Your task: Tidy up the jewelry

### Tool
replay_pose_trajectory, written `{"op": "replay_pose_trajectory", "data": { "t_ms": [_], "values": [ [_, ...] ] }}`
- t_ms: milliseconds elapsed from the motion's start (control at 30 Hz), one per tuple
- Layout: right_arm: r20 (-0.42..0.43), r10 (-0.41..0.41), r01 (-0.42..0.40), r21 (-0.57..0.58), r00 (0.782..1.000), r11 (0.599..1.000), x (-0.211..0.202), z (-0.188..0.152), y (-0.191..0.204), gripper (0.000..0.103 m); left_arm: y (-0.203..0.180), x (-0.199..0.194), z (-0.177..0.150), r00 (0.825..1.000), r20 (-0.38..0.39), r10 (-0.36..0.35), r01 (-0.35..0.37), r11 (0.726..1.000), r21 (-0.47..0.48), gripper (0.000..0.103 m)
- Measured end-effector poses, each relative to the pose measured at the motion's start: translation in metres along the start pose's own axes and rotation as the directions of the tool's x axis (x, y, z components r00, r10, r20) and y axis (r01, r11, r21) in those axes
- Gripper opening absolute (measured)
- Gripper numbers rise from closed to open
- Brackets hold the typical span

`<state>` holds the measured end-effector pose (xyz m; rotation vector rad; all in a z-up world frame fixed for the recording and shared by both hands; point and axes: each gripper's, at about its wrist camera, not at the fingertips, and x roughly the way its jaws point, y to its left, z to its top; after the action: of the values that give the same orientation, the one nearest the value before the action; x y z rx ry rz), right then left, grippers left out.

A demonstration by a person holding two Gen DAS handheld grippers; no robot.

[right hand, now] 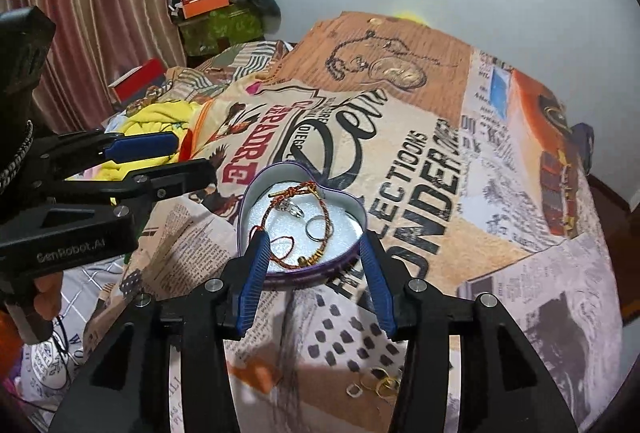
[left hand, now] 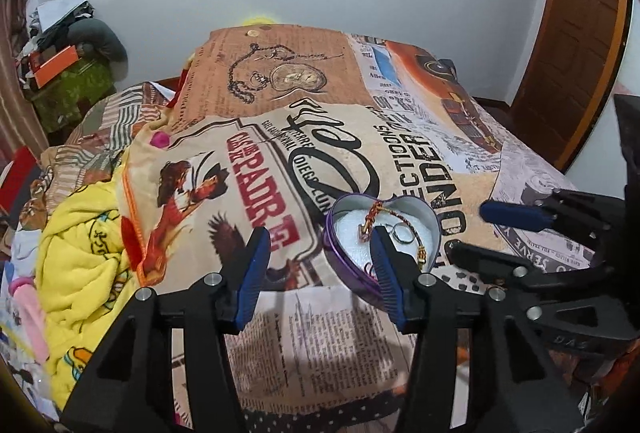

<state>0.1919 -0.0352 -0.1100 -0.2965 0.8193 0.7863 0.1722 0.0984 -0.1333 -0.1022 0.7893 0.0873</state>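
A purple heart-shaped tin (left hand: 340, 253) (right hand: 256, 189) lies open on the printed blanket. Inside on white foam lie a red-and-gold braided bracelet (right hand: 320, 207) (left hand: 374, 215), a silver ring (right hand: 314, 227) (left hand: 400, 233) and a small clear-stone piece (right hand: 290, 209). My left gripper (left hand: 320, 249) is open and empty, its right finger over the tin. My right gripper (right hand: 314, 247) is open and empty, its fingers either side of the tin's near rim. Small gold rings (right hand: 376, 385) lie on the blanket below my right gripper.
The printed blanket (left hand: 440, 169) (right hand: 460, 193) covers a bed. A yellow cloth pile (left hand: 80, 253) (right hand: 160, 113) lies at the left. A cluttered green box (left hand: 68, 89) (right hand: 224, 25), a curtain (right hand: 100, 13) and a door (left hand: 576, 45) ring the room. A dark hair-like strand (right hand: 294, 353) lies near.
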Motion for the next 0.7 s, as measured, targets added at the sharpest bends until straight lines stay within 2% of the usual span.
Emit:
{"op": "replay_pose_trajectory", "data": {
  "t_ms": [300,500,700],
  "values": [
    [0.018,-0.040,0.040,0.023,0.999,0.999,-0.025,-0.017,-0.014,0.044,-0.018,-0.010,-0.013,0.999,-0.036,-0.019,0.019,1.000,0.014,0.053],
    [-0.006,-0.067,0.067,0.080,0.998,0.994,-0.039,-0.036,-0.036,0.044,-0.039,-0.002,-0.022,0.993,-0.088,-0.072,0.074,0.997,0.016,0.053],
    [-0.037,-0.084,0.089,0.170,0.996,0.981,-0.051,-0.058,-0.068,0.044,-0.068,0.013,-0.032,0.983,-0.145,-0.114,0.123,0.991,0.057,0.053]
  ]
}}
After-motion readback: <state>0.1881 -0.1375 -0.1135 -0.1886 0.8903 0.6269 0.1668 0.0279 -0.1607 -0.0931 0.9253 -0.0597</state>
